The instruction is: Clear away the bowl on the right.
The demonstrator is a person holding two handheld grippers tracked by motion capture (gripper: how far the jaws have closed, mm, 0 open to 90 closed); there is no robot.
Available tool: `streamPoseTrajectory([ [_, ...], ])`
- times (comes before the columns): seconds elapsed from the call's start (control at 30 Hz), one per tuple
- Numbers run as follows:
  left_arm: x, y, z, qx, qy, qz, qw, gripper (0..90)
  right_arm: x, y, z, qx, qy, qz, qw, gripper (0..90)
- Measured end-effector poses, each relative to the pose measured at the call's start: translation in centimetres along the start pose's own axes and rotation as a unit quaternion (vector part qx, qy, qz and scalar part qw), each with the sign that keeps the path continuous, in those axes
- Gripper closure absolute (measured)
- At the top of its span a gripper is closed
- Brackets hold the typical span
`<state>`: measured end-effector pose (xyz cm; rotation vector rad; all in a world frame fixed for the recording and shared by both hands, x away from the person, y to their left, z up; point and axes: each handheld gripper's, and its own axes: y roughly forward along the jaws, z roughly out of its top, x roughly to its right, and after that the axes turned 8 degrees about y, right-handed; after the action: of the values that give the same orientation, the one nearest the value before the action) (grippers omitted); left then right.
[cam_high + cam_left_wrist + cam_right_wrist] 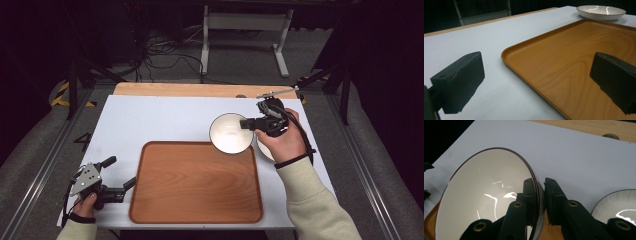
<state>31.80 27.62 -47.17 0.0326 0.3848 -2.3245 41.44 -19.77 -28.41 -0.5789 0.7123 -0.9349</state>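
Right claw (248, 123) clamped on the rim of a white bowl (230, 133), held tilted over the far right corner of the wooden tray (195, 210); second bowl (265, 150) just beside, on the white desk (150, 115). Left claw (120, 172) wide, holding nothing, near the tray's left edge. Beyond the desk: grey floor, cables, white frame legs (245, 22).

wooden tray (574, 65), white dish (601, 12), spread jaws

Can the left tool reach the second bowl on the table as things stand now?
Probably not without a long move. The left tool rests open at the tray's near left corner, while that bowl sits beyond the tray's far right corner, partly behind the right hand and the bowl it holds.
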Motion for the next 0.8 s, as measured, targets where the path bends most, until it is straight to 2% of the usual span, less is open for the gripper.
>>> streamPoseTrajectory([
  [0.23, 0.0, 0.0, 0.0, -0.003, 0.002, -0.002, 1.0000, 0.3, -1.5, 0.2, 0.0, -0.009, -0.002, 0.018, 0.9998, 80.0],
  [0.53, 0.0, 0.1, 0.1, -0.006, -0.003, -0.003, 1.0000, 0.3, -3.3, 0.7, 0.0, -0.010, -0.016, 0.028, 0.9994, 79.9],
  [0.8, -0.1, 0.2, 0.1, -0.013, -0.003, -0.003, 0.9999, 0.3, -4.7, 1.8, -0.3, -0.014, -0.010, 0.045, 0.9989, 79.8],
])
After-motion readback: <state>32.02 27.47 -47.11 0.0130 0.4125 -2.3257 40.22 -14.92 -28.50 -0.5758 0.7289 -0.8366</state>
